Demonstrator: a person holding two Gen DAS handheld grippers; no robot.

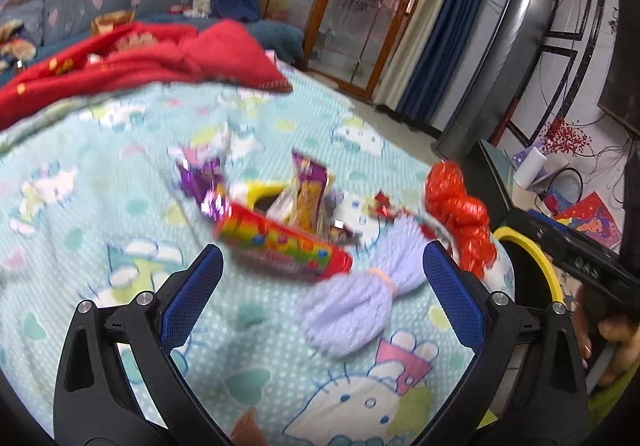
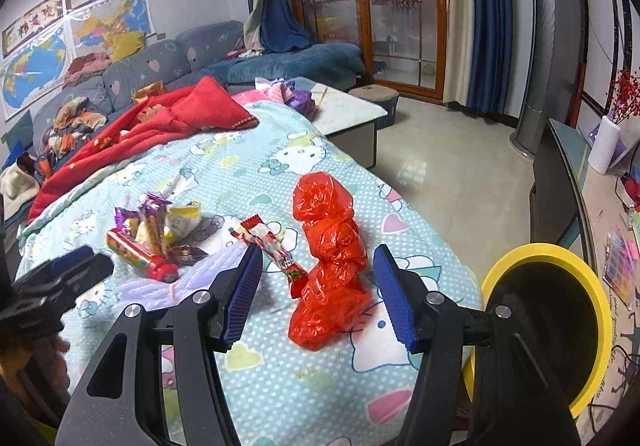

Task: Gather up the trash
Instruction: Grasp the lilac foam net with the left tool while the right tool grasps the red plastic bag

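Trash lies on a bed with a light blue cartoon sheet [image 2: 280, 398]. A crumpled red plastic bag [image 2: 330, 258] lies between the open fingers of my right gripper [image 2: 318, 278], with a red-and-white wrapper [image 2: 276, 250] just left of it. My left gripper [image 1: 322, 272] is open and empty above the sheet, near a red candy tube [image 1: 280, 244] and a lilac knotted bag [image 1: 360, 294]. Purple and yellow snack wrappers [image 1: 308, 194] lie behind the tube. The red bag also shows in the left wrist view [image 1: 460, 218]. A yellow-rimmed black bin [image 2: 548, 326] stands at the bed's right edge.
A red blanket [image 2: 168, 126] covers the far part of the bed. A sofa [image 2: 160, 70] with clothes stands behind it. A low table [image 2: 352, 114] and tiled floor [image 2: 448, 166] lie to the right, with a dark cabinet [image 2: 556, 182] past the bin.
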